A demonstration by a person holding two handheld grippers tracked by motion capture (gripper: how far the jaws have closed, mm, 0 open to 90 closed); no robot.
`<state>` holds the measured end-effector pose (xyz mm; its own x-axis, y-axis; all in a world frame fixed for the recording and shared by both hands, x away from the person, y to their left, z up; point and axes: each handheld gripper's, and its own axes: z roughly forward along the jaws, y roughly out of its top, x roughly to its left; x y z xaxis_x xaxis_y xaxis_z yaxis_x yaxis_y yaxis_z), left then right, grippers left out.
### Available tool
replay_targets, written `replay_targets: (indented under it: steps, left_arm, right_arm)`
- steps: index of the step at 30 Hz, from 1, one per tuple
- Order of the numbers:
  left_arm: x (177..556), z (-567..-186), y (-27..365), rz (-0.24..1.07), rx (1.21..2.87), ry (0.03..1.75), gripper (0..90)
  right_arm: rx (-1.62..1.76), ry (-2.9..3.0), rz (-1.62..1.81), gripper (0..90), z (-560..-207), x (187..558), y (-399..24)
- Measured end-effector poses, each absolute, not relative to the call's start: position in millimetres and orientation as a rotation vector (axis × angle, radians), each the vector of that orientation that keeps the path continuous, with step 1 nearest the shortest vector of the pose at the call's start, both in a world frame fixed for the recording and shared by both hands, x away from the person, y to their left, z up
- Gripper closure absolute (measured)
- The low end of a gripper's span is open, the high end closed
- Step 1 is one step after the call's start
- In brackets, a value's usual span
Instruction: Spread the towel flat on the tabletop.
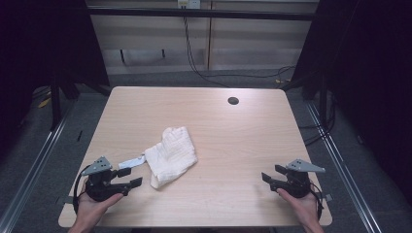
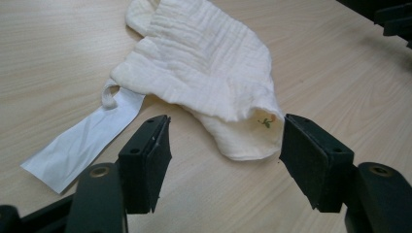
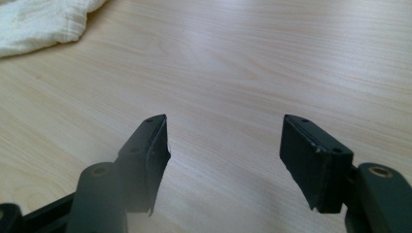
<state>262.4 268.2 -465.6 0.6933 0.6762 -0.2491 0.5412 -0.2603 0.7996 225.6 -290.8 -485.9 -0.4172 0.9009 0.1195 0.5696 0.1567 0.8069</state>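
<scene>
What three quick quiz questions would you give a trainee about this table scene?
1. True or false: the left claw grips the cloth.
2. What sticks out from the cloth: A a white strip, B a red cord, C a metal ring?
3. Which claw is nearer the cloth?

Key:
1. False; its jaws stand open, short of the cloth.
2. A, the strip lies flat on the table.
3. The left; the right claw sits farther off, jaws open over bare wood.
</scene>
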Motion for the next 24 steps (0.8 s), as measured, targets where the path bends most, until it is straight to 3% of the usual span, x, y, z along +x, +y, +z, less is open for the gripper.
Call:
replay_targets:
  steps: [7, 24]
  left_arm:
    - [264, -468, 267, 0.126, 1.948, 0.943, 43.4]
    - [269, -443, 252, 0.148, 1.939, 0.837, 46.8]
  right_arm:
    - [1.398, 2.117, 1.223, 39.1, -486, 227, -295]
    - [1.305, 2.194, 1.242, 39.0, -479, 221, -278]
